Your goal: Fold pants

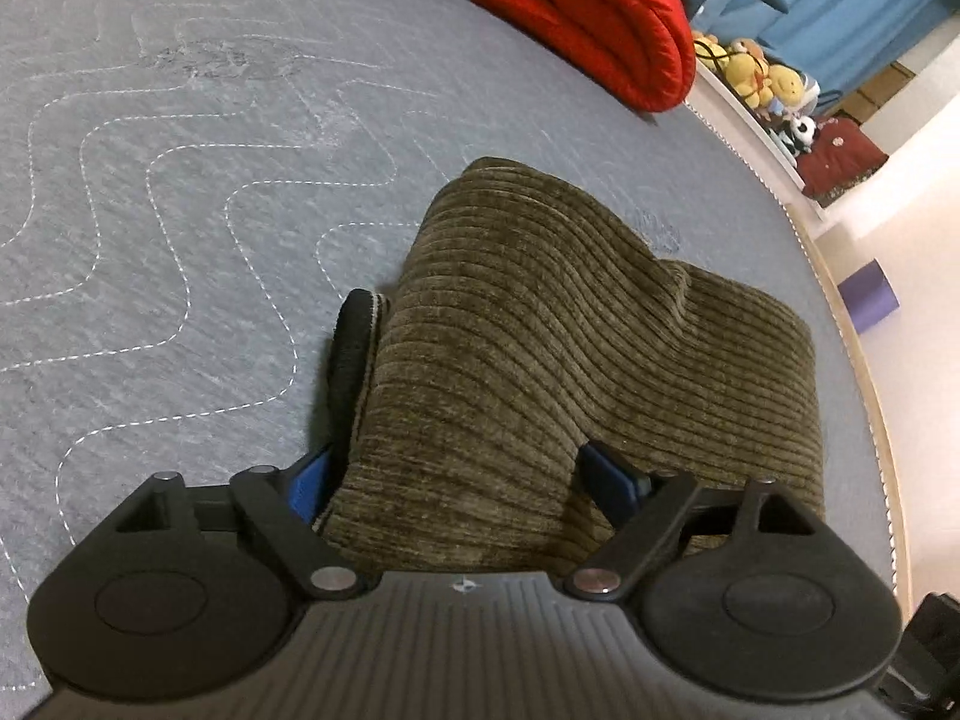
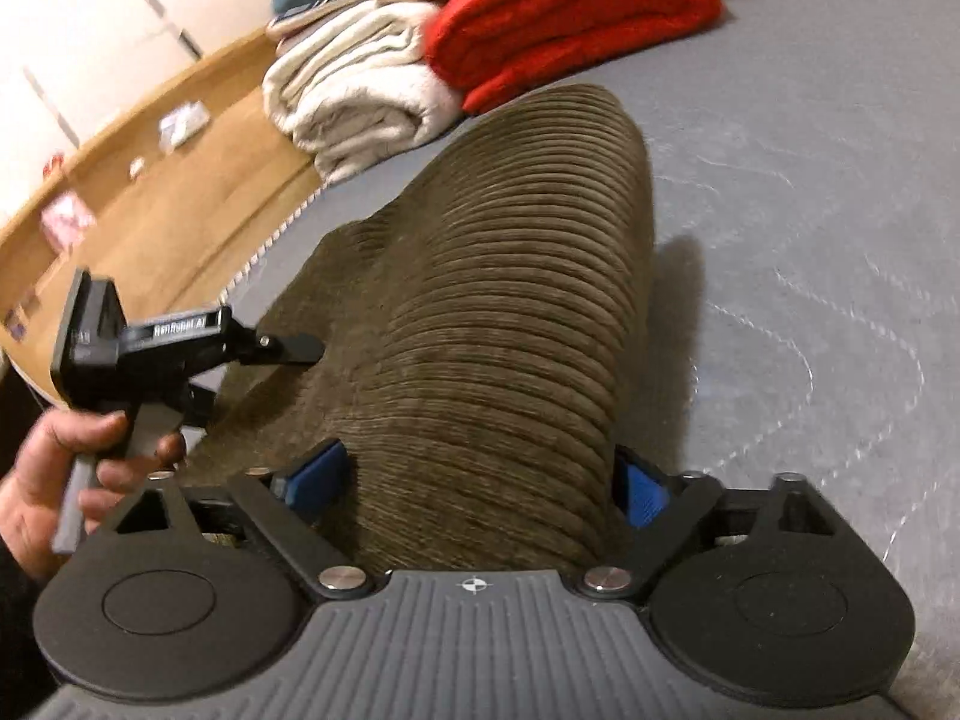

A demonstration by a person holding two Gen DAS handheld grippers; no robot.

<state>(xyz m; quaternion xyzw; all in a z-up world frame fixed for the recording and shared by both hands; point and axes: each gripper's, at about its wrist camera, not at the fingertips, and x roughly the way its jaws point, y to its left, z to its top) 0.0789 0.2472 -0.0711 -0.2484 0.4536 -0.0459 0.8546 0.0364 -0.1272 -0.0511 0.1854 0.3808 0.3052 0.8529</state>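
The olive-brown corduroy pants (image 1: 540,330) lie on a grey quilted mattress (image 1: 180,180), partly lifted. My left gripper (image 1: 468,480) is shut on the pants' near edge; its blue pads (image 1: 309,483) press the thick fabric, with a black waistband lining (image 1: 351,348) showing at left. My right gripper (image 2: 480,486) is shut on another part of the pants (image 2: 510,300), which drape away from it in a raised fold. The left gripper (image 2: 288,348), held by a hand (image 2: 54,468), shows in the right wrist view gripping the pants' left side.
A red folded blanket (image 1: 570,12) lies at the mattress's far side, also in the right wrist view (image 2: 570,12) beside a cream folded blanket (image 2: 354,102). Plush toys (image 1: 762,78) and a purple block (image 1: 870,297) sit past the mattress edge. A wooden floor (image 2: 150,198) lies left.
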